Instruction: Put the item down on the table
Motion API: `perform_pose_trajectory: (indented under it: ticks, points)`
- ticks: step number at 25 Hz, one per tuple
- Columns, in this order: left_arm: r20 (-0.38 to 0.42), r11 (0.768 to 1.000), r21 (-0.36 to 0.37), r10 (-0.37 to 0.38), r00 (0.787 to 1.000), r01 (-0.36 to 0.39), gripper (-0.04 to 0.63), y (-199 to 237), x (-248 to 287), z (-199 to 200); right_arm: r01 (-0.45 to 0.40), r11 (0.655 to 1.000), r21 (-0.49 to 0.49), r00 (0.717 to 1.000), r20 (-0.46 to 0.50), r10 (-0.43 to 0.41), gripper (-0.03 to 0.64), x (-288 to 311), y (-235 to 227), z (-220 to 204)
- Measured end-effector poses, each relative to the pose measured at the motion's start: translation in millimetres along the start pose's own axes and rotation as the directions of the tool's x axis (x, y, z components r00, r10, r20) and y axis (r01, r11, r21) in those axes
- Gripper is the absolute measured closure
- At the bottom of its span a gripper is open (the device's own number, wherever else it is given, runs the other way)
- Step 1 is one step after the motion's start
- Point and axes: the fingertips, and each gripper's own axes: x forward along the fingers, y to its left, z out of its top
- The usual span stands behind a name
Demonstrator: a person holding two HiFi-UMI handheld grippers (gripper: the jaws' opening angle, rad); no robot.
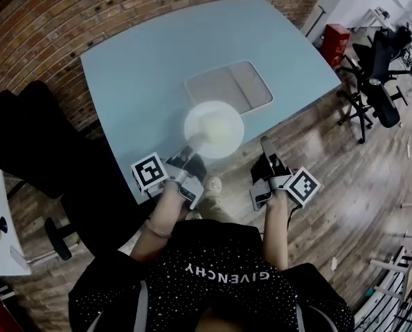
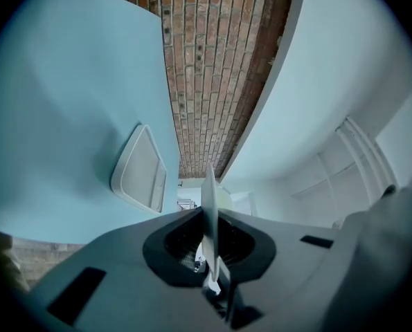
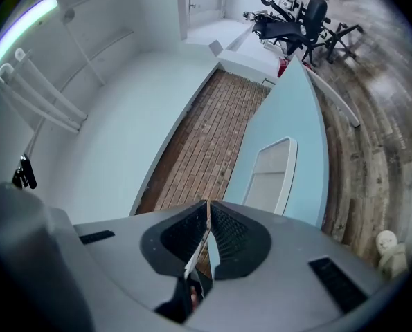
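Note:
A round white plate [image 1: 214, 128] hangs over the front edge of the light blue table [image 1: 143, 68], its face turned up toward the head camera. My left gripper [image 1: 192, 148] is shut on the plate's near-left rim. In the left gripper view the plate [image 2: 209, 213] shows edge-on as a thin white blade pinched between the jaws. My right gripper [image 1: 266, 144] is just right of the plate, off the table's front edge, and is not touching it. Its jaws are pressed together in the right gripper view [image 3: 207, 216] with nothing held.
A shallow white rectangular tray [image 1: 228, 87] lies on the table behind the plate. It also shows as the tray [image 2: 140, 168] and the tray [image 3: 271, 171] in the gripper views. A brick wall [image 1: 67, 19] runs behind the table. Black office chairs [image 1: 379, 75] stand on the wooden floor at right.

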Motion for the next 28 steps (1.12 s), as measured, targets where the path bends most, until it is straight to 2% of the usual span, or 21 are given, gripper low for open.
perform_pose_trajectory:
  ticks: [6,14,18,23,28]
  points:
    - [0.025,1.0,-0.01,0.002,1.0,-0.002,0.565,10,52,27,-0.02,1.0,0.005,1.0,-0.018,0.02,0.602,45,-15,35]
    - [0.042,1.0,-0.009,0.026,0.999,-0.026,0.565,37,123,59,-0.007,0.999,0.038,0.999,-0.051,0.009,0.601,101,-48,83]
    - [0.049,0.999,-0.013,0.038,0.998,-0.037,0.565,60,149,79,0.007,0.998,0.059,0.996,-0.085,-0.002,0.601,125,-64,95]
    - [0.074,0.998,-0.056,0.037,0.997,-0.033,0.565,88,168,103,0.028,0.997,0.067,0.993,-0.115,-0.02,0.601,146,-80,97]
    - [0.087,0.991,-0.099,0.097,0.991,-0.088,0.565,112,178,119,0.037,0.995,0.091,0.99,-0.137,-0.024,0.602,161,-88,88]
